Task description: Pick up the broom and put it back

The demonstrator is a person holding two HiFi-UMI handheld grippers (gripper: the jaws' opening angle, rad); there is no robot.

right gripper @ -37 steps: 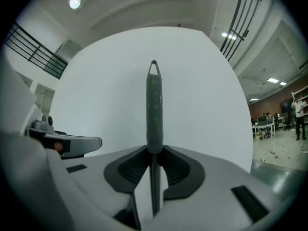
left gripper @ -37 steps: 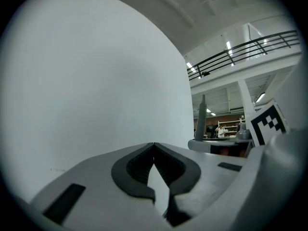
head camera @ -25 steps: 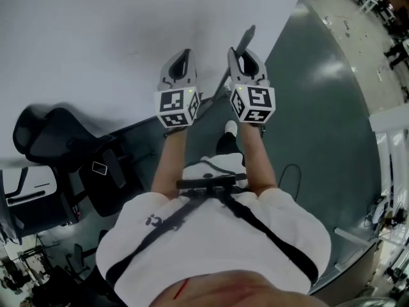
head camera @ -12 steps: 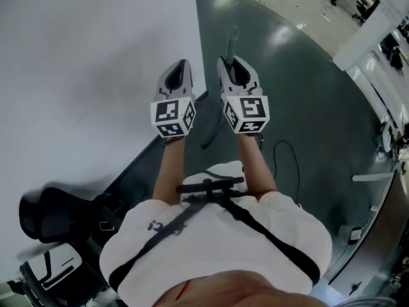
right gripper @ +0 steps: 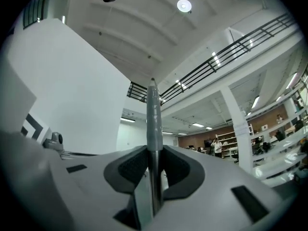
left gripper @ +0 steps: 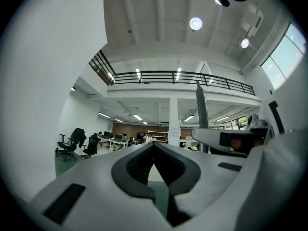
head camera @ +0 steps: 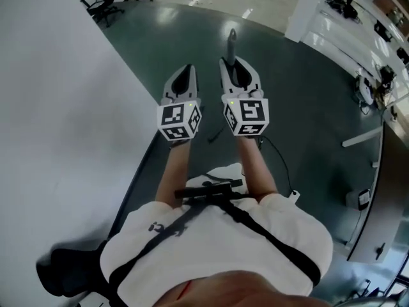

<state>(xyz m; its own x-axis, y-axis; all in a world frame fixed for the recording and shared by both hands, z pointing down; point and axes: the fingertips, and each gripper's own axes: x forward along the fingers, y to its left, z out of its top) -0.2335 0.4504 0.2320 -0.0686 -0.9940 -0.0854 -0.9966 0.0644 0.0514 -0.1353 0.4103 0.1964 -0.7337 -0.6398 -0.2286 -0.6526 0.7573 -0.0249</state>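
The slim grey metal broom handle (right gripper: 153, 124) is clamped upright between the jaws of the right gripper (head camera: 235, 69), its length projecting beyond the fingertips, while the left gripper (head camera: 182, 75), just beside, is closed on nothing.

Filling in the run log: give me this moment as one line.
left gripper: shut, empty | right gripper: shut on broom | stage: broom held, not yet put back

The 2 forearms (head camera: 174, 168) are stretching forward side by side. The left gripper (head camera: 185, 75) is pointing level, its jaws meeting at the tips with nothing between. The right gripper (head camera: 232, 69) is tilting slightly upward, clamping the broom handle (head camera: 231, 42).
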